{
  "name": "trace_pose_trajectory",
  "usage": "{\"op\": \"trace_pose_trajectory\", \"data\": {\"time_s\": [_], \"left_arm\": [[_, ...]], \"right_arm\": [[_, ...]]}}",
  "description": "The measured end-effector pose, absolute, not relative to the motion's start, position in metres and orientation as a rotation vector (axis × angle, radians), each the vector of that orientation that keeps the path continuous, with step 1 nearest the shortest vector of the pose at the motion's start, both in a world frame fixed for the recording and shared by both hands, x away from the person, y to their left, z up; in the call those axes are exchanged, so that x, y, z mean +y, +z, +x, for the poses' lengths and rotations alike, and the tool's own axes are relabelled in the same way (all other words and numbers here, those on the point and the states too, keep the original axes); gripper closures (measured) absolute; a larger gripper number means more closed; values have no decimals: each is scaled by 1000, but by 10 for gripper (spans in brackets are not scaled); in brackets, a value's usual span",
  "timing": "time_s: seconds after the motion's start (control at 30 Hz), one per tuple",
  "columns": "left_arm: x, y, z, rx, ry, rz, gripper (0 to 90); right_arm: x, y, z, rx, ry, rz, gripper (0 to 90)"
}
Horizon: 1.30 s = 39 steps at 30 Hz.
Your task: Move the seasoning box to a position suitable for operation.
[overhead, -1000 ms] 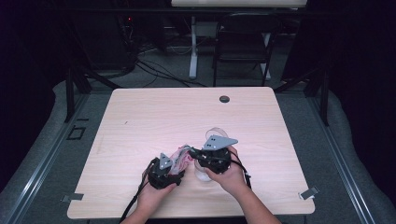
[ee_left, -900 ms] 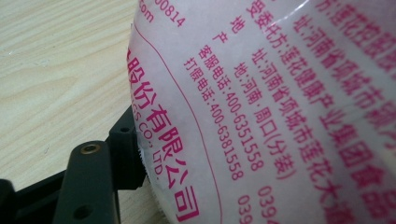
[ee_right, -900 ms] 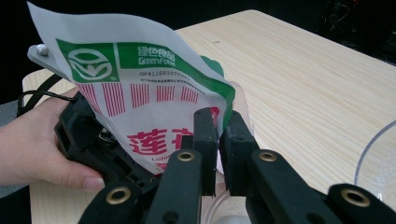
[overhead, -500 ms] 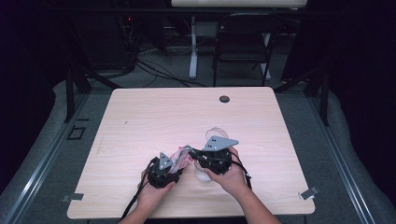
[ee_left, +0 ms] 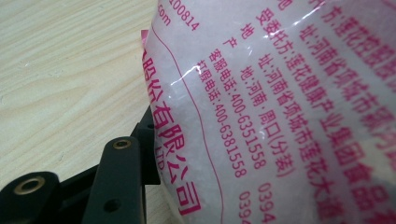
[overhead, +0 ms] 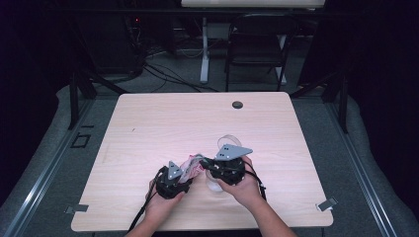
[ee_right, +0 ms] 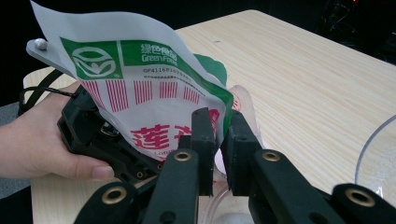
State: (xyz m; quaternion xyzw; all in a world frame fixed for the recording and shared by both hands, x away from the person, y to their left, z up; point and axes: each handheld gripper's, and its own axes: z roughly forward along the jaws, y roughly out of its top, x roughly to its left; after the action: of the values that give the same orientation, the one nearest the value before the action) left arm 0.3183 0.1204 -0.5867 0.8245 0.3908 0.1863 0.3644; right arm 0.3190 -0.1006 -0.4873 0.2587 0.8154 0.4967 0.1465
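plastic bag (ee_right: 154, 100) is our landmark: a printed pouch with pink characters and a green band near its top, full of white grains, held between the two hands near the table's front edge, just off the wood.

we see the right tongs (ee_right: 218, 140) from their own camera, both black jaws pinched on the bag's edge just below the green band, the film caught tight between the pads. in the high view the right tongs (overhead: 228, 170) sit just right of the bag, under the grey three-cornered plate.

the left tongs (overhead: 173, 180) sit just left of the bag in the high view. from their own camera one black jaw lies at the bag's lower left and the other is hidden behind the bag. these jaws have just been closing with the bag between them, but we cannot tell whether the pads press on it.

a clear round container (overhead: 228, 142) stands just behind the bag, beside the right tongs. the table (overhead: 163, 123) beyond the bag is pale wood, with a dark round cap (overhead: 237, 104) well behind it.
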Motion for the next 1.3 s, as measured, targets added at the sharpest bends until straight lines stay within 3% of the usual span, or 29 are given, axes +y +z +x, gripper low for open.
{"op": "trace_pose_trajectory", "data": {"time_s": [0.67, 1.3], "left_arm": [[126, -582, 317, 983, 518, 2141, 553], [132, -572, 317, 965, 606, 2141, 561]], "right_arm": [[-101, -486, 317, 2347, 1446, 735, 790], [-105, -477, 314, 2314, 1521, 729, 622]]}}
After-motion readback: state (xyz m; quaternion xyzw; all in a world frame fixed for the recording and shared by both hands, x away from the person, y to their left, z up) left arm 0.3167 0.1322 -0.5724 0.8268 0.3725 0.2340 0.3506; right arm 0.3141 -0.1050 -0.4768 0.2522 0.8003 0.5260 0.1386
